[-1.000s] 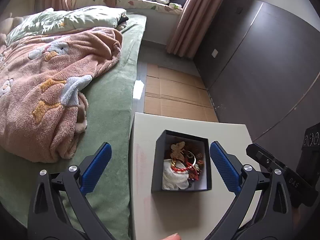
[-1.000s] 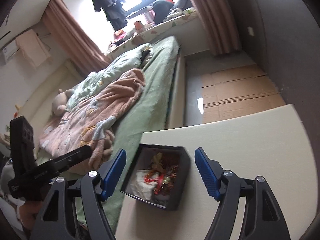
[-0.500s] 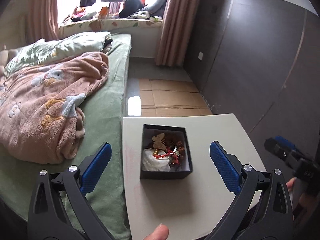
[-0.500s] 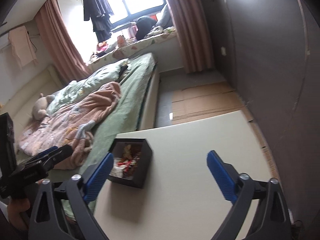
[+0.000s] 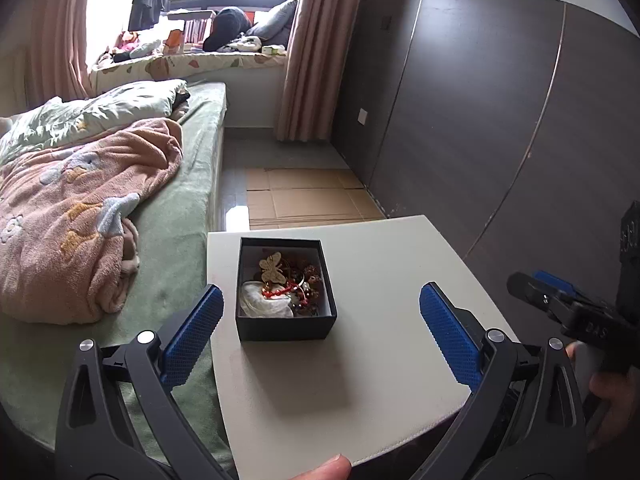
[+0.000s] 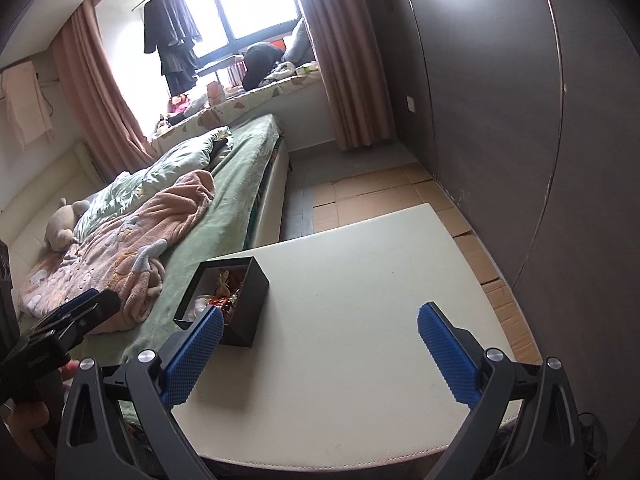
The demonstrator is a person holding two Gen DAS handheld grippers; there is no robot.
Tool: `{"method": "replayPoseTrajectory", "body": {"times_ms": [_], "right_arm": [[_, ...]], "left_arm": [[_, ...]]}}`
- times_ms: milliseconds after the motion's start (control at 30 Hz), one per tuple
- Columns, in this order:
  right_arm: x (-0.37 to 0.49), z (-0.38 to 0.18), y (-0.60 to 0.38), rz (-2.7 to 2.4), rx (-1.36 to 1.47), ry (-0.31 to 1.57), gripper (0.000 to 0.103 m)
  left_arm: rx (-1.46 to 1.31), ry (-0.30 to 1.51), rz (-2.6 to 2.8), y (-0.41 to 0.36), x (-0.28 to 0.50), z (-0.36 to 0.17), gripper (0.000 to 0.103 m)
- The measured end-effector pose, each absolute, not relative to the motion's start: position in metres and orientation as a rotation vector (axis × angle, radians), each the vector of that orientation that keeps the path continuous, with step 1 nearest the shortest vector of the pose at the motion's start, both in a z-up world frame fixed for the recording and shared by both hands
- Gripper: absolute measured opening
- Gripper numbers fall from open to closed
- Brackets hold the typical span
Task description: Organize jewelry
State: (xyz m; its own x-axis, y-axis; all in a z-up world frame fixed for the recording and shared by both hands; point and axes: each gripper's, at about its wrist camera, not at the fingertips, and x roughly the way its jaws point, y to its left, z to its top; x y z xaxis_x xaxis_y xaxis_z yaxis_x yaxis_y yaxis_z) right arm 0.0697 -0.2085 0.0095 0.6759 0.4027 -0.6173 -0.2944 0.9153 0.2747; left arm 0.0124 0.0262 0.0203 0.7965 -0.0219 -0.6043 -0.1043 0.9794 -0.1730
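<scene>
A small black box (image 5: 286,322) sat open on the white surface (image 5: 360,380), close to the edge that ran along the bed (image 5: 176,248). Inside it lay a tangle of jewelry (image 5: 298,284): a pale gold butterfly piece (image 5: 273,267) near the back, a red beaded strand (image 5: 280,291) across the middle, dark brown beads toward the right wall, and a white bundle (image 5: 264,305) in the front left corner. The left hand-held gripper (image 5: 320,332) hovered above the near part of the surface with its blue-padded jaws spread wide and nothing between the pads; the box lay just beyond its left pad, untouched. The right hand-held gripper (image 6: 320,340) also had its jaws fully apart, having just been opening, and gripped nothing; in the right wrist view the box (image 6: 236,312) showed just behind its left pad, with bare surface (image 6: 360,300) ahead of the opening. In the left wrist view the right hand-held gripper (image 5: 560,304) appeared at the right edge, held in a hand (image 5: 608,392). A fingertip (image 5: 324,470) showed at the bottom of that view. A pink blanket (image 5: 72,232) lay crumpled on the green bed, and flattened cardboard (image 5: 304,196) covered the floor beyond the surface.
</scene>
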Motion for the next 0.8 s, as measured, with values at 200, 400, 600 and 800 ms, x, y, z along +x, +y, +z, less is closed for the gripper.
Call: {"method": "replayPoseTrajectory", "body": {"times_ms": [200,400,600,800], "right_arm": [[0.074,0.01,-0.202,0.403,0.138,0.724,0.095],[0.071,0.015,-0.198,0.414,0.11,0.709,0.095],[0.07,0.017,-0.197,0.422,0.116,0.697,0.095],[0.067,0.017,-0.195,0.424,0.105,0.692,0.095]], "left_arm": [[-0.2,0.631,0.079,0.028,0.013,0.021,0.098],[-0.189,0.626,0.077,0.03,0.013,0.022,0.098],[-0.18,0.623,0.075,0.029,0.012,0.022,0.098],[-0.175,0.619,0.075,0.028,0.011,0.023,0.098]]}}
